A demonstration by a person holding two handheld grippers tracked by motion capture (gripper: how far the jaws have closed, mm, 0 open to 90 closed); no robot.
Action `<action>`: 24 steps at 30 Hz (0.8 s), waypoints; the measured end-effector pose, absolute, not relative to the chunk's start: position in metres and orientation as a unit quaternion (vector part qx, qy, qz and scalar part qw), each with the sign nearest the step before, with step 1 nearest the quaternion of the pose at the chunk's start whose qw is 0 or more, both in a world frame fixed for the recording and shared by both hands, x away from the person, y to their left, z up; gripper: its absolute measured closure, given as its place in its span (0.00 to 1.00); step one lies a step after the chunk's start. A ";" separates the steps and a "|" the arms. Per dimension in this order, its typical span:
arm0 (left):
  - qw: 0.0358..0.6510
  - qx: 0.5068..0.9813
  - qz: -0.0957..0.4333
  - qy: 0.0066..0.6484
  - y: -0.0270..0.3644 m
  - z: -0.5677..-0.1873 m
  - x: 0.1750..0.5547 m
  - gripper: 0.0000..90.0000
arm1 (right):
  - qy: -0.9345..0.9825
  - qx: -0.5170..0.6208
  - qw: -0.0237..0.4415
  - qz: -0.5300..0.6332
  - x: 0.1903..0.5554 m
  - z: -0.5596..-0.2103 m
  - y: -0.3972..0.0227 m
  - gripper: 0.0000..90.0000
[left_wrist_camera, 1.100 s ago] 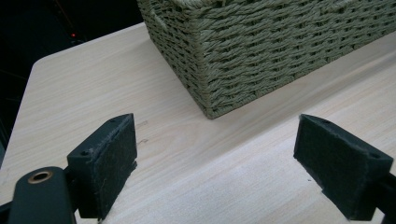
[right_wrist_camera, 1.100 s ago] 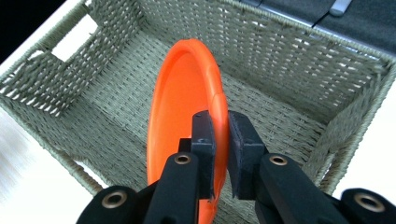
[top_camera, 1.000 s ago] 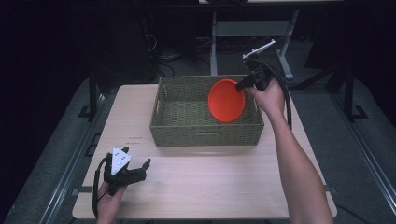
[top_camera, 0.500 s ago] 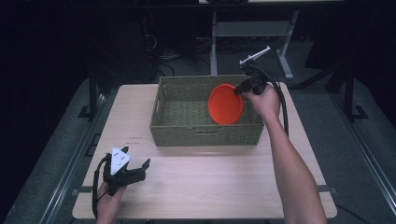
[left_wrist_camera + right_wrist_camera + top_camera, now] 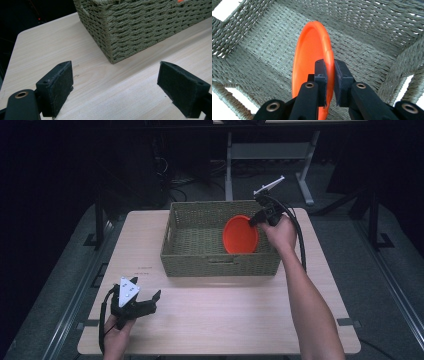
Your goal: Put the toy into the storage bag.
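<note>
Seen from the high view, a light wooden table (image 5: 220,320) fills the middle of the frame, with a woven olive-green basket (image 5: 220,265) standing on its upper half. An orange plate (image 5: 240,235) is held on edge inside the right half of the basket, its face turned toward the lower left of the frame and its lower rim down near the basket's woven floor. The right gripper (image 5: 259,218), at the upper right of the basket, is clenched on the plate's rim; the person's right hand (image 5: 280,234) grips it just over the basket's right wall, and the forearm runs to the bottom right of the frame. In the right gripper view, that gripper (image 5: 329,75) rises from the bottom centre, and its two black pads (image 5: 321,75) press on either side of the plate (image 5: 312,60), which stands nearly upright in the centre of the frame before the basket's inner weave (image 5: 372,30). At the lower left of the high view, the left gripper (image 5: 150,301) rests low over the bare table in the left hand (image 5: 119,332), well apart from the basket. In the left gripper view its pads (image 5: 56,87) stand wide apart with nothing between them, released, and a corner of the basket (image 5: 130,32) occupies the upper centre and right, above bare wood (image 5: 112,95).
</note>
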State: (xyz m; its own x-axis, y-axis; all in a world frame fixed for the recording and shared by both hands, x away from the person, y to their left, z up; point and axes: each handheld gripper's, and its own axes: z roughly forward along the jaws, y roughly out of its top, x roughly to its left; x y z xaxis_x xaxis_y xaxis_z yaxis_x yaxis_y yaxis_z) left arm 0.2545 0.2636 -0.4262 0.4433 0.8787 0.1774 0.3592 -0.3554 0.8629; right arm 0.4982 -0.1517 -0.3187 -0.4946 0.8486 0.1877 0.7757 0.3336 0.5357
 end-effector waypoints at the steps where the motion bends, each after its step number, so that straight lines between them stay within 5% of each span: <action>1: 0.392 0.754 0.332 0.410 0.263 -0.426 0.254 0.14 | 0.815 0.498 0.063 0.290 0.498 -0.319 -0.151 0.91; 24: 0.391 0.754 0.333 0.409 0.264 -0.426 0.254 0.14 | 0.820 0.505 0.058 0.264 0.501 -0.343 -0.151 0.90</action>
